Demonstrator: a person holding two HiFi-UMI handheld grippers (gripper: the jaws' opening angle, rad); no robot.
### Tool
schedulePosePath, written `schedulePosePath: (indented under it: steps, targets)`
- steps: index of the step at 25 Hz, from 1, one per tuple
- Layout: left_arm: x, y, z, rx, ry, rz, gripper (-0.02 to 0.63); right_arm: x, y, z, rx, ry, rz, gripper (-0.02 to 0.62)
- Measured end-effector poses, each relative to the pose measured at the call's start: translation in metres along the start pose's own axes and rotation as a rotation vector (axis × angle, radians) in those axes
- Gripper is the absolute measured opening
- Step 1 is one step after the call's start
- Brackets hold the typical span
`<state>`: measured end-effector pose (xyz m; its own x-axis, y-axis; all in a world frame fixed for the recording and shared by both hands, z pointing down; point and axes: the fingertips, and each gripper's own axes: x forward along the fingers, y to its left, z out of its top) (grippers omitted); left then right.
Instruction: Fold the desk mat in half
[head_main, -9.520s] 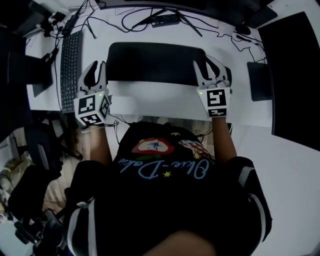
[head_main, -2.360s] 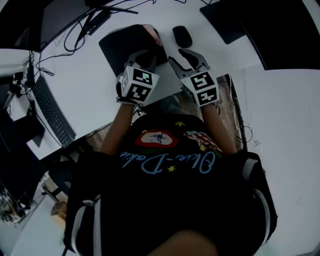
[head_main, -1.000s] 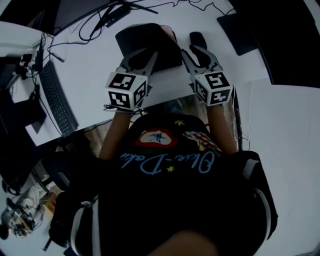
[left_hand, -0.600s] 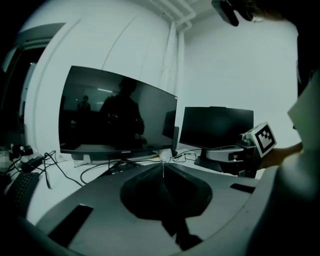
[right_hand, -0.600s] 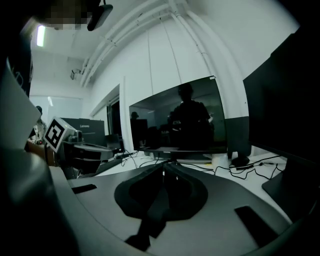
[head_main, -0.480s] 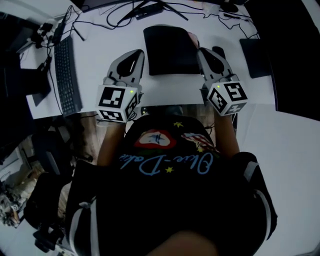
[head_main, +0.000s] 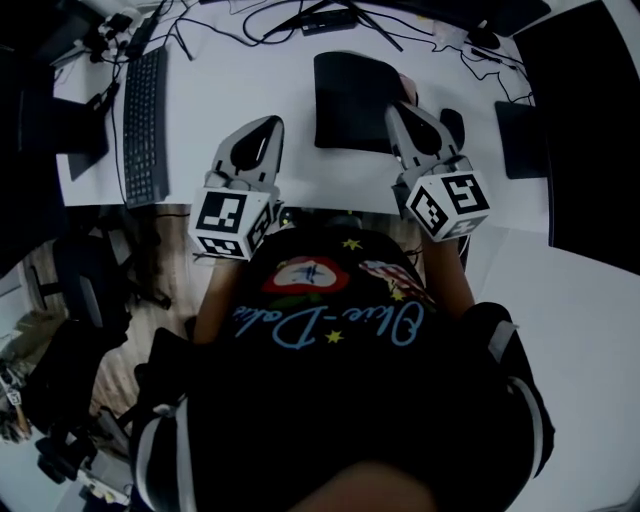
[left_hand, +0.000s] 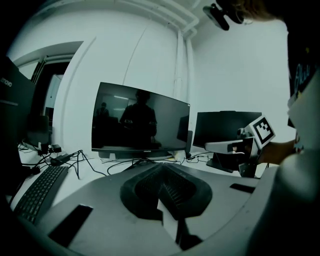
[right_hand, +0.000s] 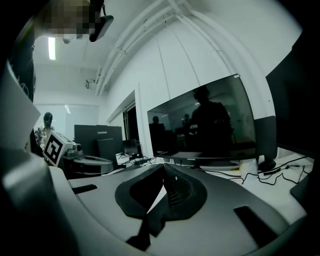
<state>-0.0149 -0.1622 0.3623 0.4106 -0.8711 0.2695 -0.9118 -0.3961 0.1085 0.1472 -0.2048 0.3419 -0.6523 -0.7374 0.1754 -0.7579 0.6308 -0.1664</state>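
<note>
Drawing back toward 6 o'clock since a second ago: left gripper (head_main: 266, 125) and right gripper (head_main: 396, 108), jaws pressed together, gripping nothing. Lying folded on worktop (head_main: 250, 70) at 12 o'clock: desk mat (head_main: 352, 100). Advisable: retreating without snagging its near edge.

My right gripper (right_hand: 164, 176): jaws pressed together, nothing between them. Dead ahead, a dark monitor (right_hand: 205, 125) stands on a white desk (right_hand: 262, 182). Cables (right_hand: 285, 171) trail off to its right.

folded black desk mat (head_main: 352, 100) on desk
</note>
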Motion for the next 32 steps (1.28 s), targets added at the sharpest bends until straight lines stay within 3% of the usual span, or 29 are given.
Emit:
schedulePosePath:
  steps: [32]
  targets:
    - [0.012, -0.004, 0.010, 0.039, -0.016, -0.019, 0.005, -0.003, -0.012, 0.005, -0.012, -0.003, -0.007, 0.000]
